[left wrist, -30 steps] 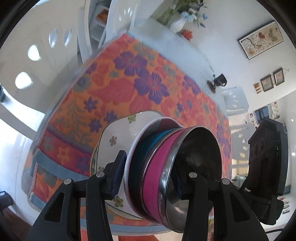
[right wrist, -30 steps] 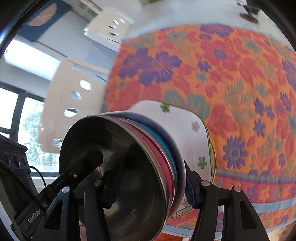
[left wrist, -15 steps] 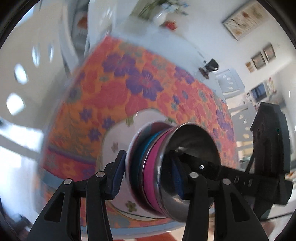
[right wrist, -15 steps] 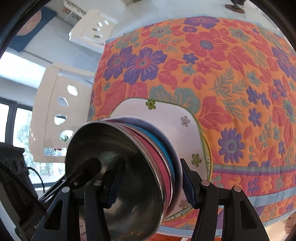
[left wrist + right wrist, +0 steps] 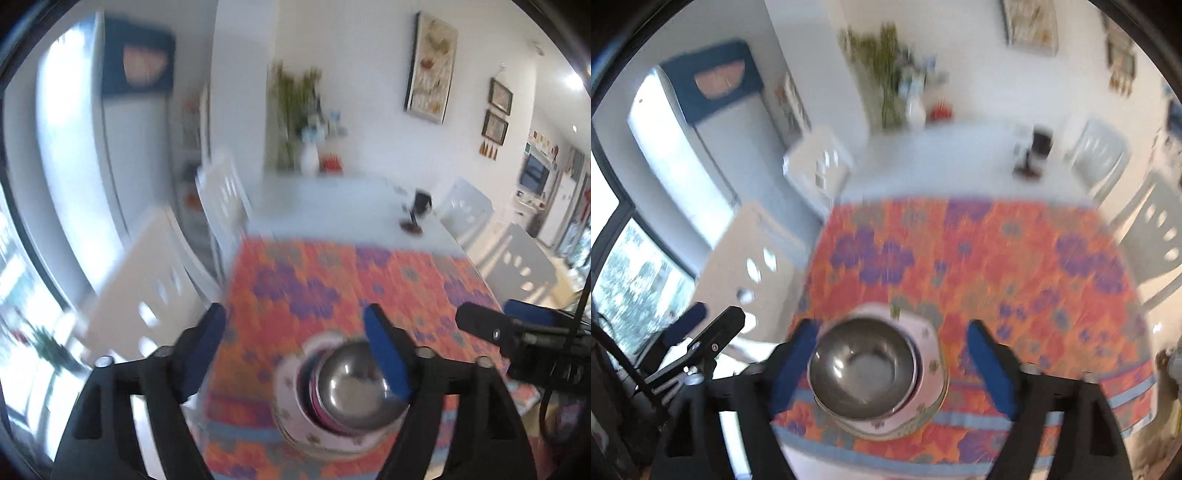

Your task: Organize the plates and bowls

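A stack of nested bowls with a steel bowl [image 5: 862, 365] on top sits on white floral square plates [image 5: 932, 345] near the front edge of the orange floral tablecloth [image 5: 1015, 258]. The stack also shows in the left wrist view [image 5: 349, 384], with a pink bowl rim under the steel one. My left gripper [image 5: 295, 347] is open and empty, raised above and back from the stack. My right gripper [image 5: 890, 358] is open and empty, also raised above it. Both views are blurred.
White chairs [image 5: 750, 266] stand left of the table and more [image 5: 1160, 236] on the right. A vase with plants [image 5: 916, 107] and a small dark object on a stand [image 5: 1034, 151] sit on the white far part of the table.
Both grippers opened, released the bowl stack onto the plates and pulled up and back. The stack now rests upright on the plates.
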`<state>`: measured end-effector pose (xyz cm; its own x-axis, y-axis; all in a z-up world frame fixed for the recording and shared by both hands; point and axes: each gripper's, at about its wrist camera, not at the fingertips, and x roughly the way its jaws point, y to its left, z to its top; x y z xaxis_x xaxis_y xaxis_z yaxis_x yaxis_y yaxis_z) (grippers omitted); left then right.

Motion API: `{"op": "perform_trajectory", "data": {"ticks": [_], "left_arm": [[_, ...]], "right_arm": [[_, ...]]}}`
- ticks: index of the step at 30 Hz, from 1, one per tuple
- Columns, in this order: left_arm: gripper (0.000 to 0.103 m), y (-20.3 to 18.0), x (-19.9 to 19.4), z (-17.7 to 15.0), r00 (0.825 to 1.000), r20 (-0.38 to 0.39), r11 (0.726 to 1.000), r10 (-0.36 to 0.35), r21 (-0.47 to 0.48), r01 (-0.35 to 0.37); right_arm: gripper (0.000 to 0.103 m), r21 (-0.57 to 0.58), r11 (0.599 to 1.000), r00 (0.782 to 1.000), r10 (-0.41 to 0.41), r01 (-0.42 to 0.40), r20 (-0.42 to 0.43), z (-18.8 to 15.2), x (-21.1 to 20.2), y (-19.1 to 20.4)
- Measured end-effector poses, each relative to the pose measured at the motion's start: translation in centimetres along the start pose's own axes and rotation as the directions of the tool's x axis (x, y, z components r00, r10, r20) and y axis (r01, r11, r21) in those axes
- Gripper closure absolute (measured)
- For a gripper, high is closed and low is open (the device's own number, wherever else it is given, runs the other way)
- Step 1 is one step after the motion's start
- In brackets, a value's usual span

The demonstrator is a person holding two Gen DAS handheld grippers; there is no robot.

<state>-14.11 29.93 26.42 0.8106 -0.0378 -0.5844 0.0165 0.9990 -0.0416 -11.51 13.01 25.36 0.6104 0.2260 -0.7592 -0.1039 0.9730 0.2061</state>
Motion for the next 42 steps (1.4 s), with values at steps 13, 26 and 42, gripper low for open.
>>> {"op": "perform_trajectory", "data": {"ticks": [13, 26, 42], "left_arm": [[0.02, -2.3, -3.1, 1.1, 0.989, 0.01, 0.988, 0.147, 0.038, -0.147], [0.019, -2.9, -2.0, -0.9, 0.972, -0.069, 0.975, 0.223, 0.028, -0.221], [0.019, -3.2, -1.2, 0.0, 0.972, -0.002, 0.97, 0.234, 0.07, -0.233]], "right_arm": [[0.006, -0.083, 0.993, 0.985, -0.07, 0.084, 0.156, -0.5, -4.7, 0.9], [0.006, -0.073, 0.997, 0.998, -0.043, 0.04, -0.039, -2.8, -1.1, -0.8], [0.006, 0.008, 1.0, 0.999, -0.018, 0.019, -0.026, -2.1, -0.3, -2.0]]}}
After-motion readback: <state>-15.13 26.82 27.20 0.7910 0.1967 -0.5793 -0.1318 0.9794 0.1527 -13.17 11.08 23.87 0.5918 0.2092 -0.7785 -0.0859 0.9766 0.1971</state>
